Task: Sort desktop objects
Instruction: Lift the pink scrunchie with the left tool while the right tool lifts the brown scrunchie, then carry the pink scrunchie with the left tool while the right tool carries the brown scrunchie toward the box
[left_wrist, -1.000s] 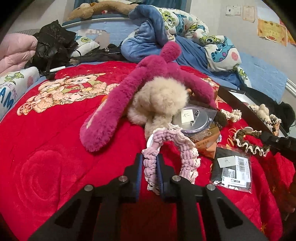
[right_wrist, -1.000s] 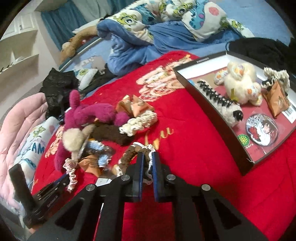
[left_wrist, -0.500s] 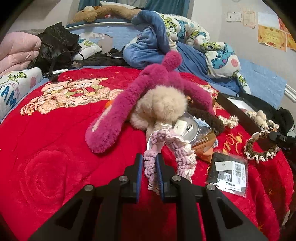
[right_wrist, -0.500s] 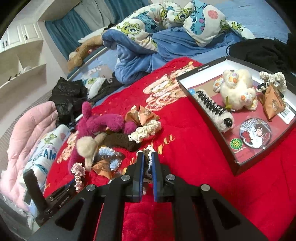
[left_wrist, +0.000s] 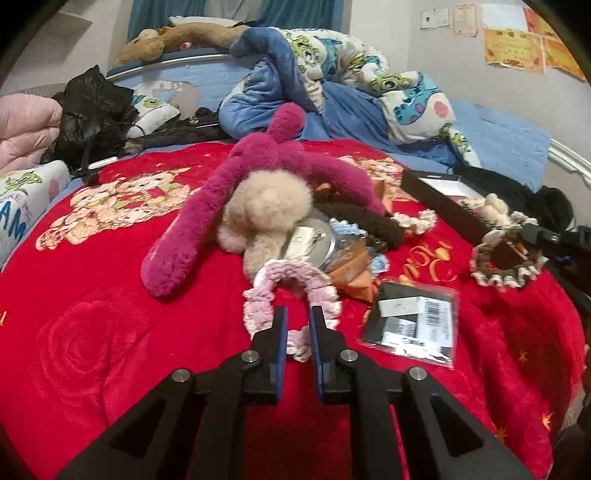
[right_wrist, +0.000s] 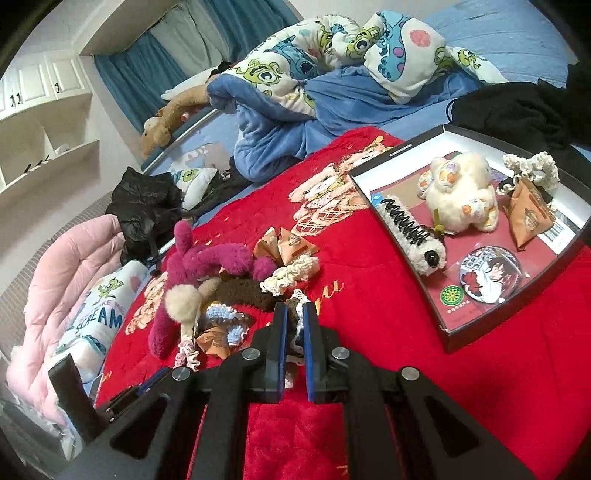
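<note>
Two grippers, each w/ a hair tie. Left gripper has its 2 fingers pinched on the near edge of a pink scrunchie; the bit between the fingers is partly hidden. Rest of the loop lies on the red blanket. Right gripper is clamped on a brown & white scrunchie, mostly hidden by the fingers, only a small part shows. From the left cam the same scrunchie hangs in the air at the right edge, blurry.

Just past the pink scrunchie is a pile: tan pom-pom, long pink plush toy, round silver thing half covered so can't tell what it is, orange packets, blue scrunchie mostly buried, dark brown fuzzy band, cream scrunchie. A clear bag w/ black stuff & labels lies to the right, apart from the pile.

Black box sits on the blanket, far side & right corner cut off by the pic edge. Inside: white plush bunny, fuzzy white clip w/ black teeth, round badge w/ a cartoon girl, small green sticker, orange packet, cream scrunchie in box
</note>
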